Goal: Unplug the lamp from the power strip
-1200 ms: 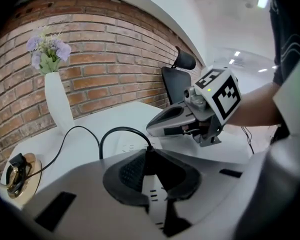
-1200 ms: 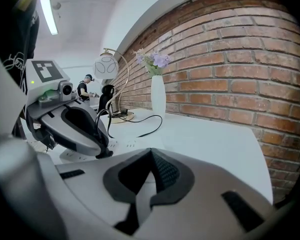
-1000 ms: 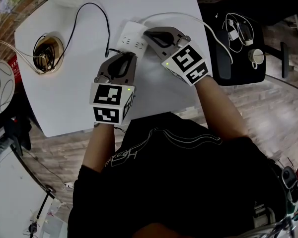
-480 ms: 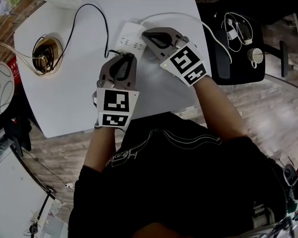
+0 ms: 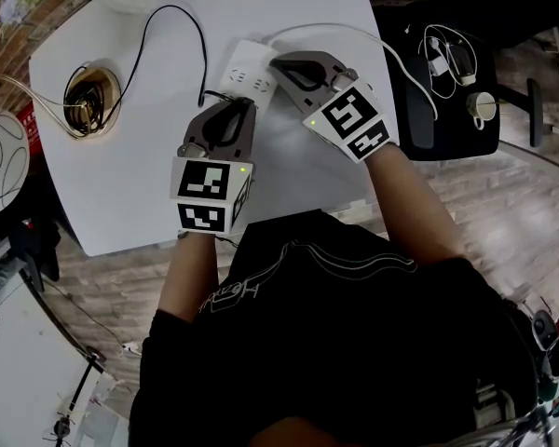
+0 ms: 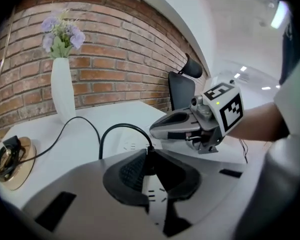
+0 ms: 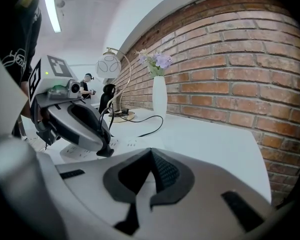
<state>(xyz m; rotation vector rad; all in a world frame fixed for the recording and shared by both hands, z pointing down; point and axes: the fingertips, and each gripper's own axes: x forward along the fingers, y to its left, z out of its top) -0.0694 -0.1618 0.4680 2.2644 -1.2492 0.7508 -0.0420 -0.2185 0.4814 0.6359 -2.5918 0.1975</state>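
Vase (image 6: 61, 91) holding flowers (image 6: 62, 31), left gripper (image 6: 150, 154) clamped on black plug (image 7: 105, 151) at power strip (image 5: 247, 68), right gripper (image 7: 150, 154) closed, empty

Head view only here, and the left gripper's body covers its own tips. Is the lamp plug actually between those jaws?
Observer: Yes. The left gripper view shows the left gripper shut on the black plug, with the cord arching up from it.
Operator: And the other one?
Observer: The right gripper has its jaws together, gripping nothing.
Operator: Plug out yet?
Observer: Seemingly not; in the right gripper view its base sits on the power strip.
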